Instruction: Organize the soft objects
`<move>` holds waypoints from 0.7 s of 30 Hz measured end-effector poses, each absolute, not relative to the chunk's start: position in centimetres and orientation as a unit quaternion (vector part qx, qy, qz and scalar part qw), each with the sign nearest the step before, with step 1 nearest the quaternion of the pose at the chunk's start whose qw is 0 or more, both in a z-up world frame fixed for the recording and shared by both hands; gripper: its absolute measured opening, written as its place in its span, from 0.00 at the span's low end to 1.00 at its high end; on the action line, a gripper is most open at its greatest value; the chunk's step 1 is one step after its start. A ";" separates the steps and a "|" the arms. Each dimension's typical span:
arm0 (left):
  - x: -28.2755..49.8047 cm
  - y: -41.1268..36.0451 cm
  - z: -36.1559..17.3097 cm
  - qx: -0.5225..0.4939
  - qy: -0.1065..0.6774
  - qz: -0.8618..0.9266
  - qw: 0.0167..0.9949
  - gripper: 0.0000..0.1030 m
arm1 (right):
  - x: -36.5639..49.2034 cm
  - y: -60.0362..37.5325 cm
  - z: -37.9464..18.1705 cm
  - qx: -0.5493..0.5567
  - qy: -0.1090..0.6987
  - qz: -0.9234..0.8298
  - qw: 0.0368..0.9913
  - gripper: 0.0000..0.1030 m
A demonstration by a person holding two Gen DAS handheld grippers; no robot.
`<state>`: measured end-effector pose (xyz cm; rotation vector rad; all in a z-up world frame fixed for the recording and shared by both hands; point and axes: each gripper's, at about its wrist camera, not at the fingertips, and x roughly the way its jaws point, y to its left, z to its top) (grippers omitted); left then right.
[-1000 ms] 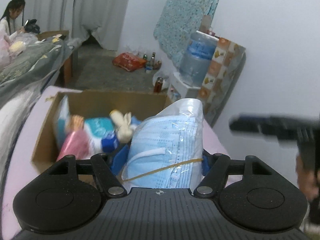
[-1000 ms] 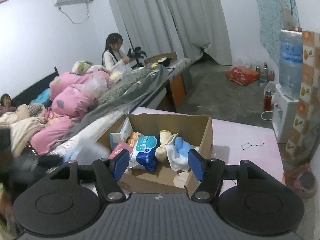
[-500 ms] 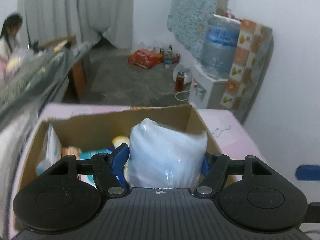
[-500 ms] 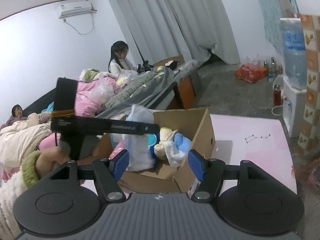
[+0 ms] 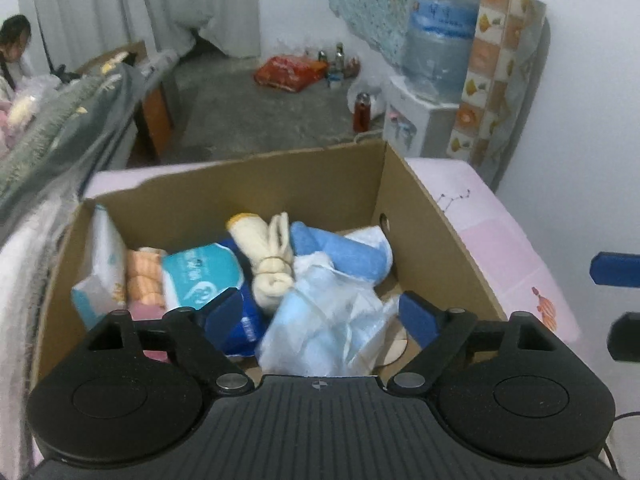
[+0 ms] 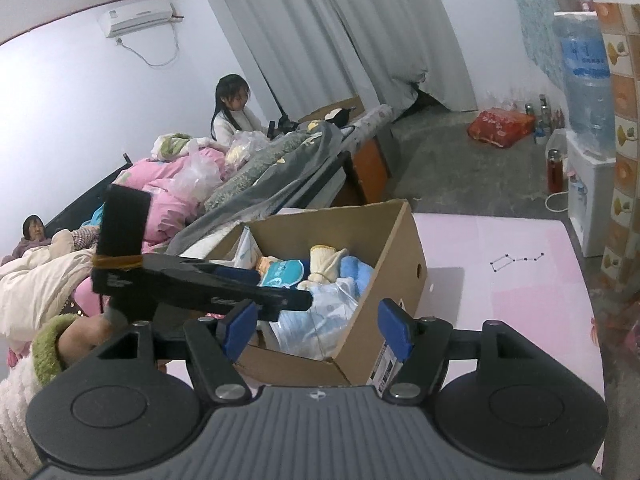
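A clear bag of blue face masks (image 5: 320, 320) lies in the near part of the cardboard box (image 5: 420, 208). My left gripper (image 5: 320, 312) hangs over it, pointing down. Its jaws are opening: the bag sits between the blue pads (image 5: 224, 308), and neither pad presses on it. Deeper in the box are a cream rolled cloth (image 5: 272, 256), a blue cloth (image 5: 340, 252), a teal tissue pack (image 5: 200, 272) and a white pack (image 5: 104, 256). My right gripper (image 6: 316, 330) is open and empty, just in front of the box's near corner (image 6: 360, 344).
The box stands on a pink table (image 5: 500, 240). A water dispenser (image 5: 436, 48) is against the right wall. A bed piled with bedding (image 6: 168, 184) lies to the left, with a person (image 6: 232, 112) sitting behind it. A red bag (image 5: 288, 74) is on the floor.
My left gripper carried the mask bag over the box and down, then its jaws spread and the bag settled among the other items. My right gripper sank slightly.
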<state>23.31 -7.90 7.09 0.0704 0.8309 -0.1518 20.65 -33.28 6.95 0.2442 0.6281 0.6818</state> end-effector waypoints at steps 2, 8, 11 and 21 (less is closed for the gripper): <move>22.7 -7.7 7.9 0.024 0.398 -0.072 0.914 0.84 | 20.4 -33.1 7.3 0.116 0.299 0.329 0.888 0.71; 18.6 -5.7 12.1 -0.019 0.363 -0.063 0.930 0.93 | 18.7 -32.6 9.1 0.109 0.291 0.328 0.892 0.71; 15.3 -4.5 14.2 -0.031 0.341 -0.059 0.938 0.96 | 17.2 -32.5 10.4 0.109 0.280 0.330 0.895 0.71; 2.9 1.0 17.9 -0.045 0.304 -0.033 0.951 1.00 | 8.4 -33.1 13.0 0.125 0.245 0.324 0.905 0.71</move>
